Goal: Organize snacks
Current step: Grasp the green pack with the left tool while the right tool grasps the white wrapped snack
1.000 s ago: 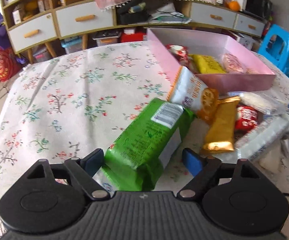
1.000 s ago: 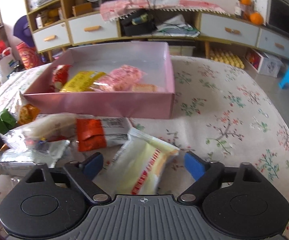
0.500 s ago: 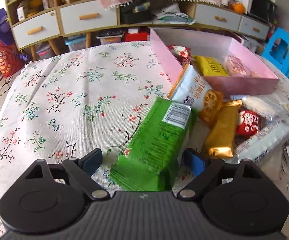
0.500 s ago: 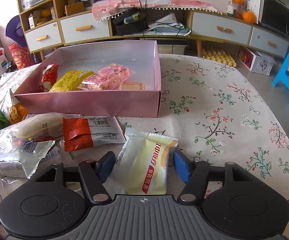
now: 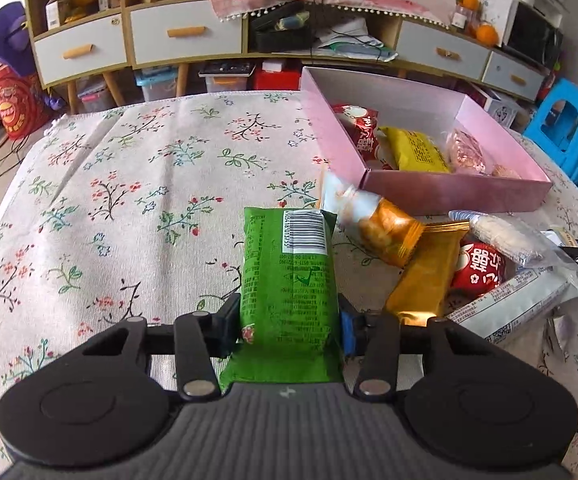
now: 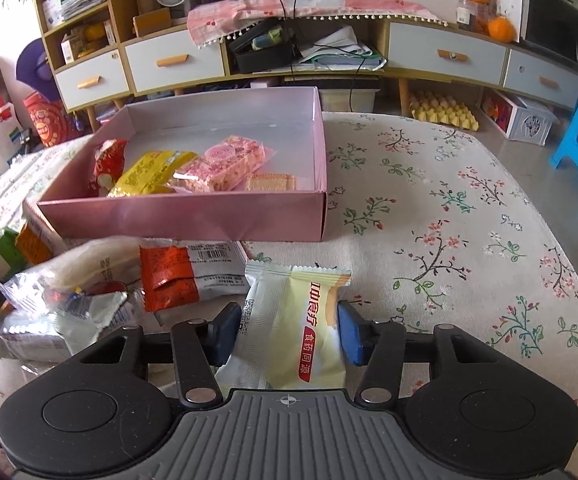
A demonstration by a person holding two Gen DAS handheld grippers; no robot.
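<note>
The left gripper clamps a green pack at its lower half, beside the loose pile and short of the pink box. The right gripper pinches a cream pack just before that box. Both wrappers are glossy, air-puffed film pillows with crimped ends; squeezed so near one end, either could slide out or droop and catch the box's stiff cardboard wall.
</note>
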